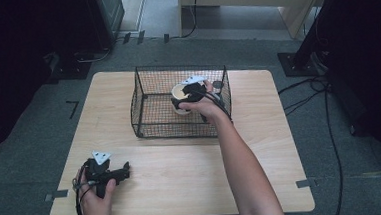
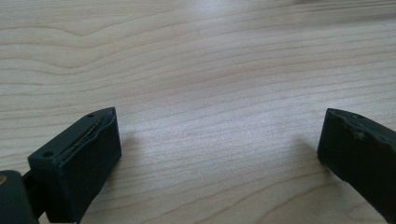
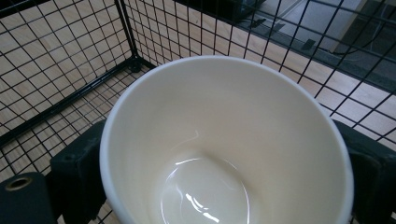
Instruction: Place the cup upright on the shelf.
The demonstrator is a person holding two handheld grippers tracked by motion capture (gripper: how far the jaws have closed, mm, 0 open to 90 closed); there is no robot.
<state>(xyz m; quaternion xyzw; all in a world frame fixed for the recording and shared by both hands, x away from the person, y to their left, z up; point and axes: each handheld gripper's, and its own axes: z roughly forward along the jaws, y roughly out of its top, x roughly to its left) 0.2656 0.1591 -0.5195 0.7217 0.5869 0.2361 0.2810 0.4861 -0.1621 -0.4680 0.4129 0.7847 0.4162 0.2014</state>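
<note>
**Cream cup gripped inside the wire basket, left gripper idle on the table**

Nearest the person, at about seven o'clock on the wooden table [image 1: 193,177], the left hand [image 1: 96,198] holds the left gripper [image 1: 124,170] low over the bare wood. Its jaws stand wide apart, with nothing between them; the left gripper view looks along them at plain wood grain. The grey three-cornered plate on top of it points toward eleven o'clock.

Farther in, the right forearm [image 1: 242,159] reaches from the five o'clock edge toward the table's middle and over the near wall of the black wire basket [image 1: 148,110], which sits just past the centre toward twelve o'clock. Inside the basket, on its right half, the right gripper [image 1: 188,95] has its jaws set on either side of a cream cup [image 1: 180,92], pressing against its outer wall. In the right gripper view the cup [image 3: 224,140] is upright and empty, its glossy bottom showing, with a basket corner behind it at eleven o'clock. Whether the cup rests on the basket floor or is lifted off it, I cannot tell.
</note>
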